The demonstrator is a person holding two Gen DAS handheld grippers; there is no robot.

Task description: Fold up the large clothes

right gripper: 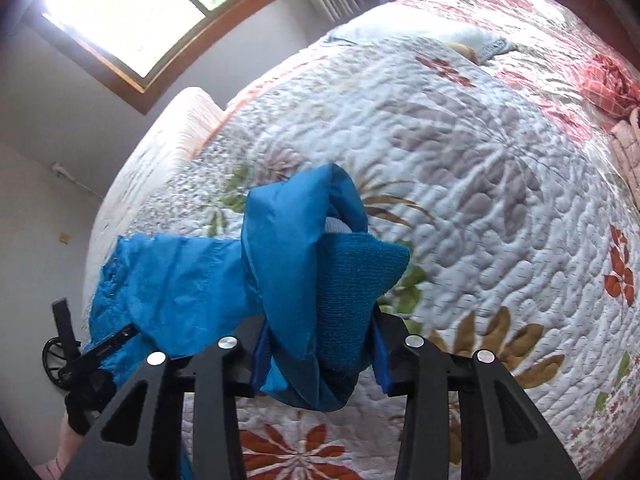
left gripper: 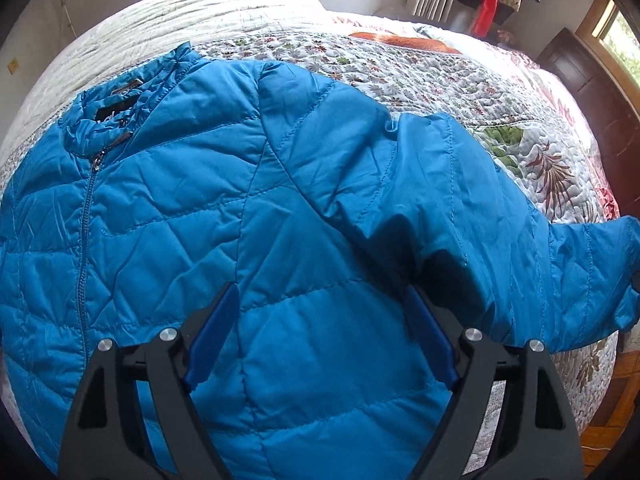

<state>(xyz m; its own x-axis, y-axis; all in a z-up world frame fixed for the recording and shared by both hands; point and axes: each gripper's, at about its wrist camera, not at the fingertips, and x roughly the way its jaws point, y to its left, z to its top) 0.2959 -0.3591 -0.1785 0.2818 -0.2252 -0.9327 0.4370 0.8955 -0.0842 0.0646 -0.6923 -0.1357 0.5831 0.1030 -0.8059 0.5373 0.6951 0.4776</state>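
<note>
A blue quilted jacket [left gripper: 248,208] lies face up on the bed, zipper [left gripper: 85,220] at the left, collar at the upper left. Its sleeve [left gripper: 500,220] stretches out to the right and rises at the far right edge. My left gripper [left gripper: 320,300] is open, its blue pads spread just above the jacket's body. My right gripper [right gripper: 320,320] is shut on the sleeve's cuff [right gripper: 352,280], a ribbed knit end with bunched blue fabric, held above the quilt.
The bed is covered by a floral quilt [right gripper: 500,160] with a plain white part [left gripper: 180,12] at the far left. A pillow [right gripper: 420,32] lies at the head. Dark wooden furniture [left gripper: 580,80] stands at the right. A window [right gripper: 120,8] is on the wall.
</note>
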